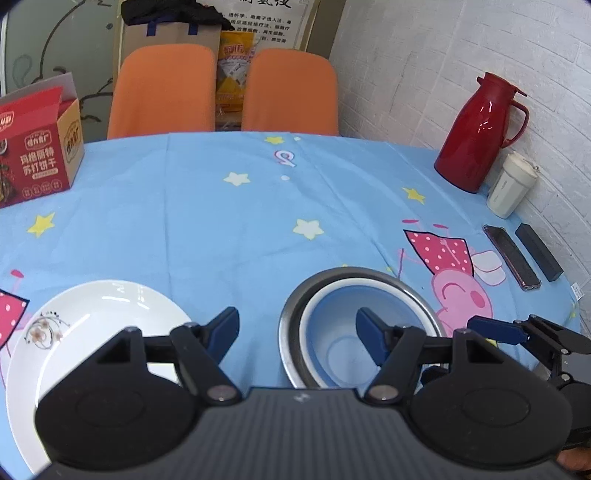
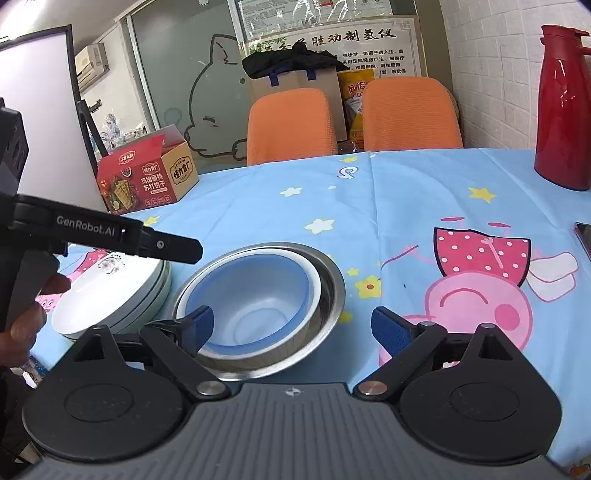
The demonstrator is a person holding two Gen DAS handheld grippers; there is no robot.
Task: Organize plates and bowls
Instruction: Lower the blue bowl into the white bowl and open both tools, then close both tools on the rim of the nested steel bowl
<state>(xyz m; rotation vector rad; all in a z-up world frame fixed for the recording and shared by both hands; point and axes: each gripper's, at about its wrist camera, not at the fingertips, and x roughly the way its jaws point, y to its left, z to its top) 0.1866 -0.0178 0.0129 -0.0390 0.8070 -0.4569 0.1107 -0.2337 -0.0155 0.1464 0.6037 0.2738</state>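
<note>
Steel bowl (image 2: 328,291) holding a blue bowl (image 2: 255,306) at counter (image 2: 406,206) centre, stacked white plates (image 2: 110,302) at nine o'clock, perhaps three, left hand-held gripper (image 1: 297,328) and right hand-held gripper (image 2: 293,323) both gaping, empty.

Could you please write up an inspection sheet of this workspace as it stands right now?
Surface: table under a blue cartoon tablecloth.
Job's things: blue bowl nested in a steel bowl; stack of white plates beside them.
Clutter: red biscuit box, red jug, white cup, phone, black bar.
Grippers: left gripper open, holding nothing; right gripper open over the bowls' near rim, holding nothing.
Cables: nothing seen.
Surroundings: two orange chairs, paper bag, white brick wall.
</note>
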